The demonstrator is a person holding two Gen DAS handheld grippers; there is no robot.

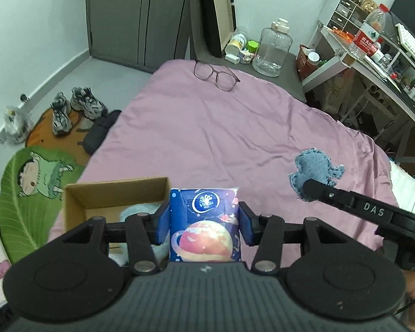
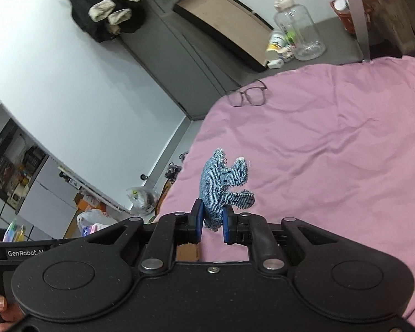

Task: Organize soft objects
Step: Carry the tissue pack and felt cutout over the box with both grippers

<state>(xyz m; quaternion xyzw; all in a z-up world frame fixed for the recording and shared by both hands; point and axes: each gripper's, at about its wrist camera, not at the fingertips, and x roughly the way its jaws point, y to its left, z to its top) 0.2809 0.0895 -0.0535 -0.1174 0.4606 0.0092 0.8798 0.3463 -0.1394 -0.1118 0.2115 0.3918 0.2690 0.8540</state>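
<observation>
A tissue pack [image 1: 204,225] is clamped in the left hand-held gripper [image 1: 204,222] beside the cardboard box [image 1: 116,193] at the bed's [image 1: 207,127] near edge, ready for boxing, while a denim toy [image 2: 224,185] is pinched aloft by the right hand-held gripper [image 2: 211,222].

Home bedroom: pink-sheeted bed [image 1: 207,127] centre, grey wardrobe [image 1: 138,19] at 11 o'clock, sneakers [image 1: 74,108] at 9, cluttered desk [image 1: 373,55] at 2.

Left gripper [image 1: 204,224] jaws stand apart; right gripper [image 2: 210,222] jaws stand narrowly apart.
</observation>
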